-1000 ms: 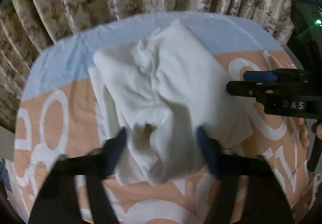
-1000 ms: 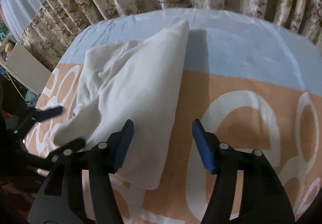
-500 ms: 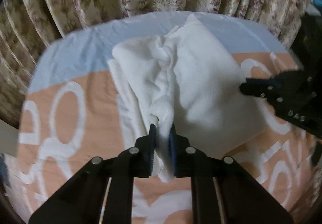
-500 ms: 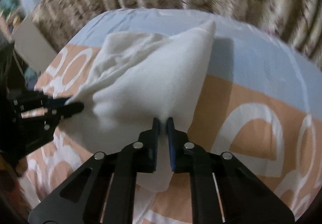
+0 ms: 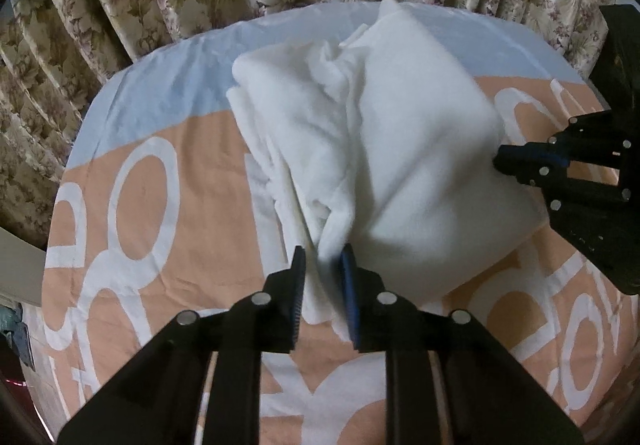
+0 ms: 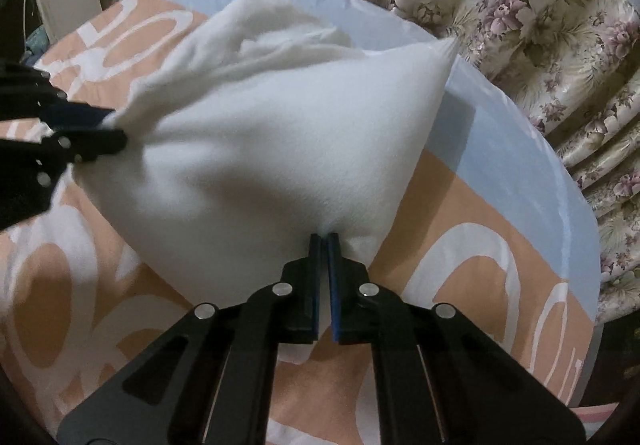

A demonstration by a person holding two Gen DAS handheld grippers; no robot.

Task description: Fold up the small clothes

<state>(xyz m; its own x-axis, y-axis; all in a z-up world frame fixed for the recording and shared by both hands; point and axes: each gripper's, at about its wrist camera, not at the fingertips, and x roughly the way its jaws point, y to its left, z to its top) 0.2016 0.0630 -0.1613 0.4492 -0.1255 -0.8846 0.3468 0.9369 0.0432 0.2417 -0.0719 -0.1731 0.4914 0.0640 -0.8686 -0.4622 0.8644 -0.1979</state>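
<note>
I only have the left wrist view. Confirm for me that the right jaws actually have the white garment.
Observer: Yes. The right gripper is shut on the white garment, at its near edge.
Operator: Describe the fabric on that side.
Observer: It is a smooth panel with no bunching, rising to a pointed corner over the sheet's blue band.
Operator: Report my gripper from there.
Observer: The left gripper has fabric gathered to a pinch at its tip. Its jaws are opening.
</note>
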